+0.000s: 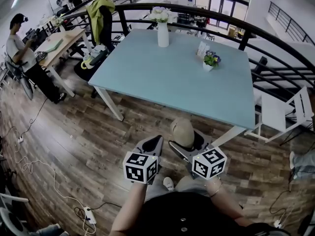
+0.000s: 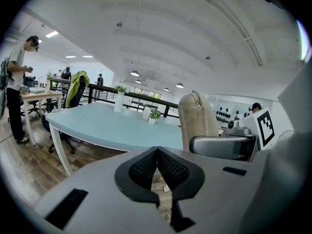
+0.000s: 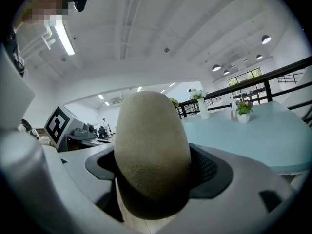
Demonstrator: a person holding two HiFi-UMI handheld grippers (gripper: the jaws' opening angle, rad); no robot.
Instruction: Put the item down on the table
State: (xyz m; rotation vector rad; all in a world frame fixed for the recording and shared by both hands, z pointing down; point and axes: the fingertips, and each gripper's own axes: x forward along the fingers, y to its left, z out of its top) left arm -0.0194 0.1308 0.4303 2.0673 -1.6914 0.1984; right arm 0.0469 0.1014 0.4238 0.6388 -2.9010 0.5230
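A tan, egg-shaped fabric pouch is held upright in my right gripper, whose jaws are shut on its sides. It fills the middle of the right gripper view as a rounded beige pouch. In the left gripper view the same pouch stands to the right, over the right gripper's jaw. My left gripper is beside it, shut and empty, its black pads meeting. Both grippers hang over the wooden floor, just short of the near edge of the light blue table.
On the table stand a white vase with flowers at the far side and a small potted plant to the right. A chair with a green jacket stands at the table's left. A person stands at a desk far left. Cables and a power strip lie on the floor.
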